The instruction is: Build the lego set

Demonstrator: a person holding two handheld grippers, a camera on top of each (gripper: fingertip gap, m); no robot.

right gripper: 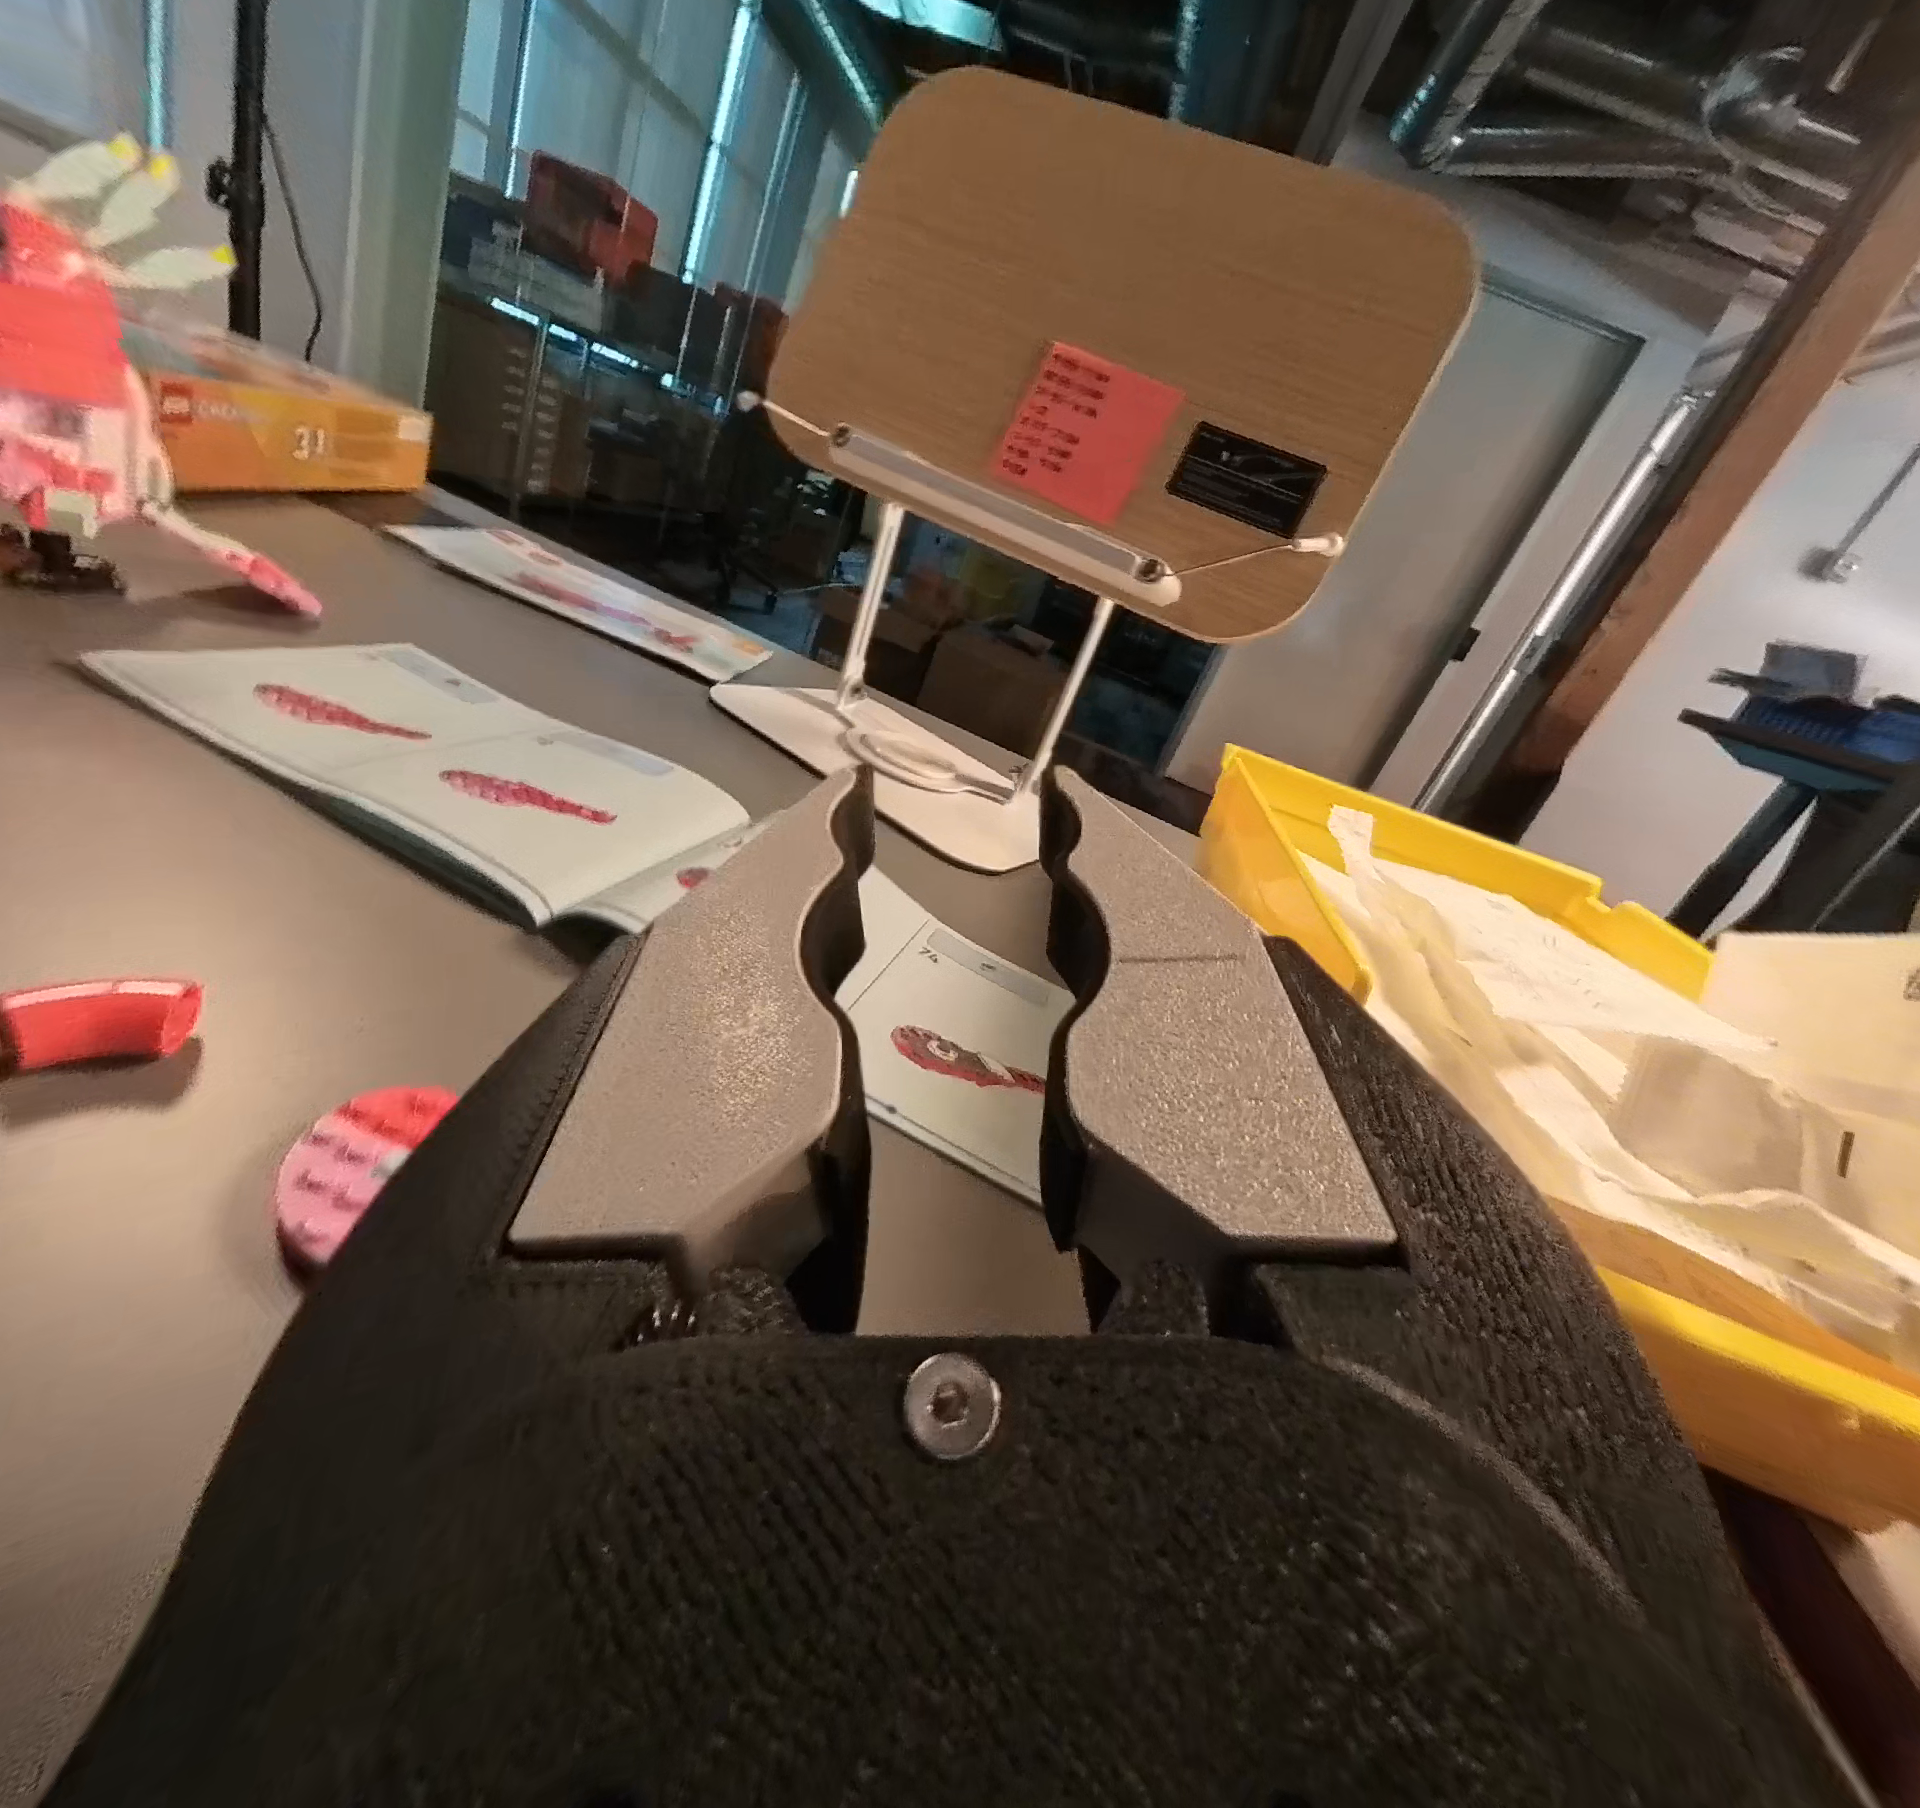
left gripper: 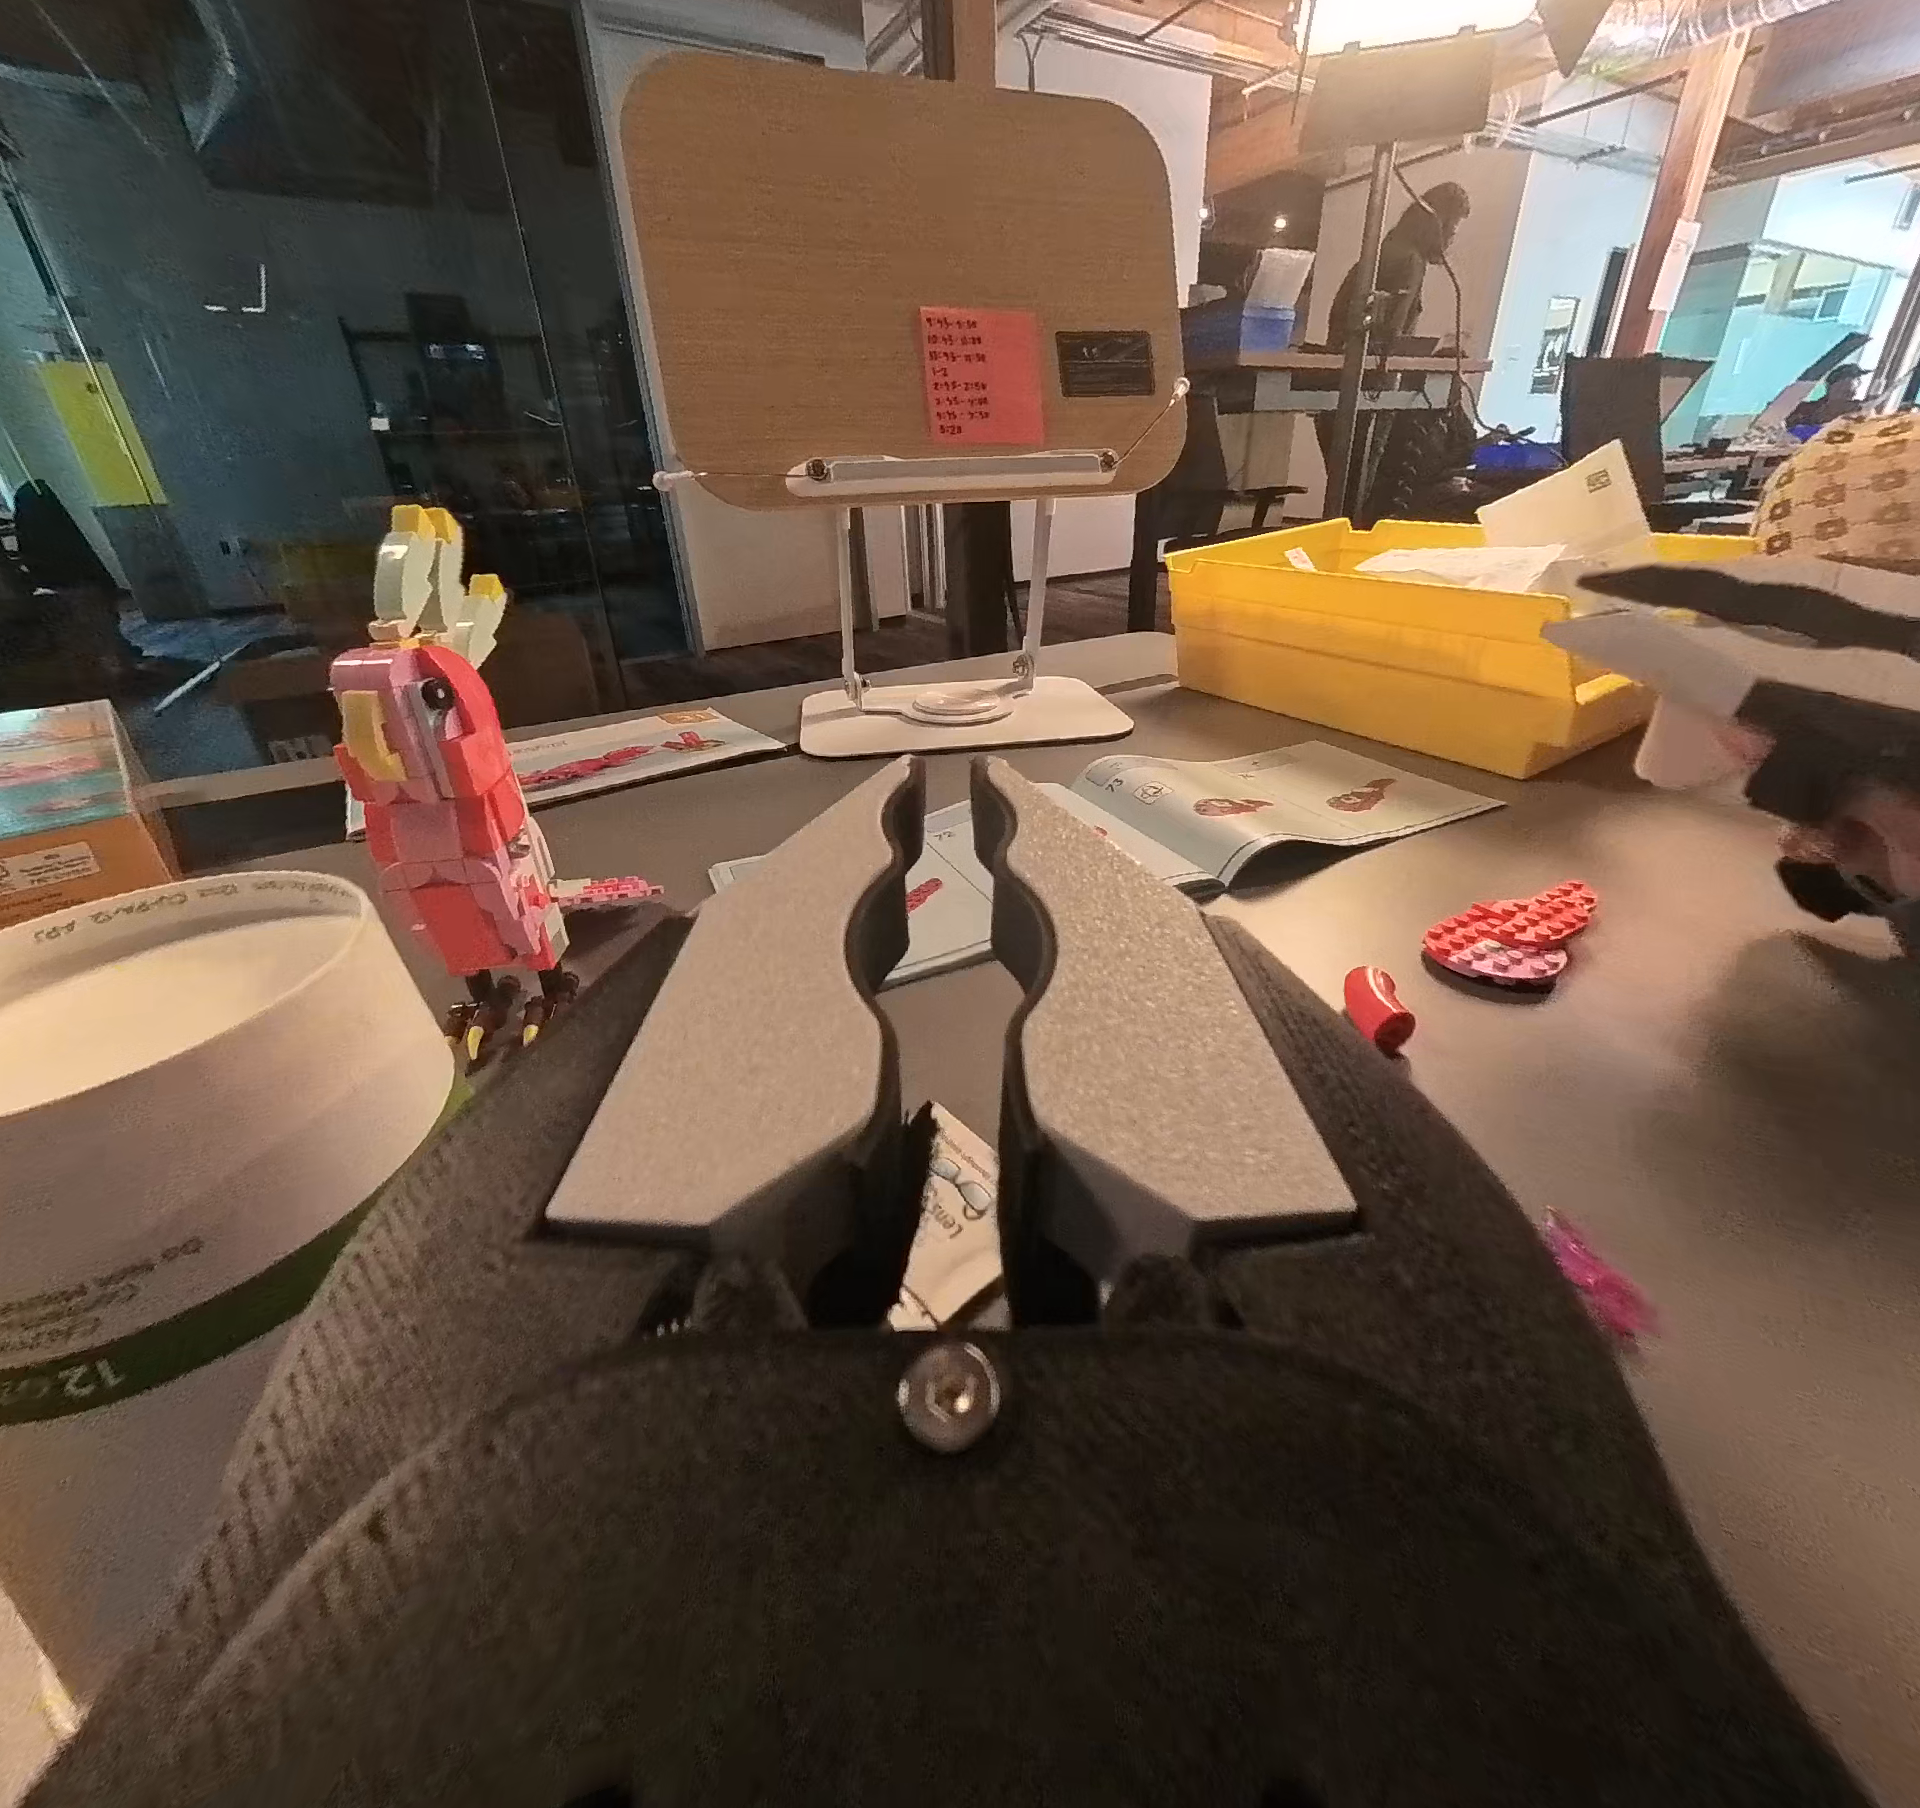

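Observation:
My left gripper (left gripper: 945, 782) hovers over the dark table (left gripper: 1558, 1187), its fingers a narrow gap apart with nothing between the pads. A pink and red brick parrot (left gripper: 447, 802) stands just left of it. An open instruction booklet (left gripper: 1278, 813) lies under and ahead of the fingertips. My right gripper (right gripper: 951, 792) is open and empty above a page of the same booklet (right gripper: 416, 750). It also shows blurred at the right edge of the left wrist view (left gripper: 1579, 605). A red and pink round plate assembly (left gripper: 1512, 927) and a red curved piece (left gripper: 1377, 1005) lie between the grippers.
A wooden book stand (left gripper: 904, 283) with a pink note stands at the back. A yellow bin (left gripper: 1382, 657) of paper bags sits at the right. A white paper tub (left gripper: 187, 1083) is at the near left. A toy box (right gripper: 301, 428) and a second booklet (right gripper: 603, 595) lie behind. Tip to tip, the grippers are about 30 centimetres apart.

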